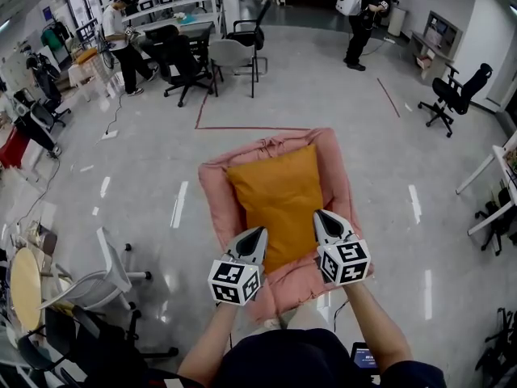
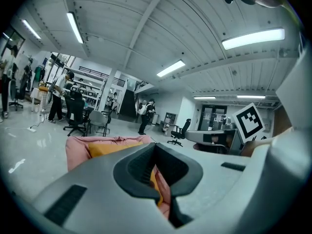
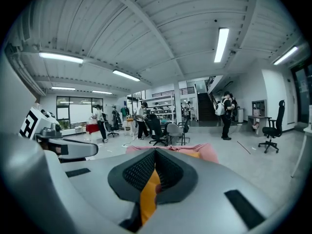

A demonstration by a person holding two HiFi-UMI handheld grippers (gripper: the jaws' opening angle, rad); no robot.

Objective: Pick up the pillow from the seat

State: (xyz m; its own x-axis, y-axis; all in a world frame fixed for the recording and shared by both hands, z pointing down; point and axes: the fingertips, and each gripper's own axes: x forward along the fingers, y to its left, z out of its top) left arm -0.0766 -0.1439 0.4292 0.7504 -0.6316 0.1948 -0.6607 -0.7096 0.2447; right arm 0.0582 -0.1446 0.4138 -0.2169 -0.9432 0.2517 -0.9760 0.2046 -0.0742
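Pillow: orange pillow (image 1: 275, 196); lying flat in the hollow of the seat, long side running away from the wearer; ringed all round by pink padding; not lifted.
Seat: pink padded seat (image 1: 343, 176) with a puffy, gathered rim; standing on the glossy grey floor (image 1: 145, 176); near edge just in front of the wearer.
Left tool: left gripper (image 1: 258, 231) with jaws closed tip to tip; nothing pinched between the pads; tip over the pillow's near left corner; contact with the fabric impossible to judge; orange and pink cloth glimpsed through the hollow behind the tips in the left gripper view.
Right tool: right gripper (image 1: 317, 214) likewise fully closed, pads meeting with nothing clamped; tip over the pillow's near right edge, a little farther forward than the left one; orange cloth visible through the slot in the right gripper view.
Markers: left marker cube (image 1: 235, 281) and right marker cube (image 1: 343, 262), one at the rear of each tool, above the seat's near rim.
Arms: left forearm (image 1: 212, 342) and right forearm (image 1: 376, 330), bare, one reaching forward behind each tool.
Floor mark: red tape line (image 1: 250, 128) just beyond the seat's far edge.
Background: grey office chair (image 1: 233, 55) beside a black office chair (image 1: 182, 63), well beyond the seat; white chair (image 1: 101, 277) near left; person with a white backpack (image 1: 359, 10) at the back; second person (image 1: 121, 39) standing back left.
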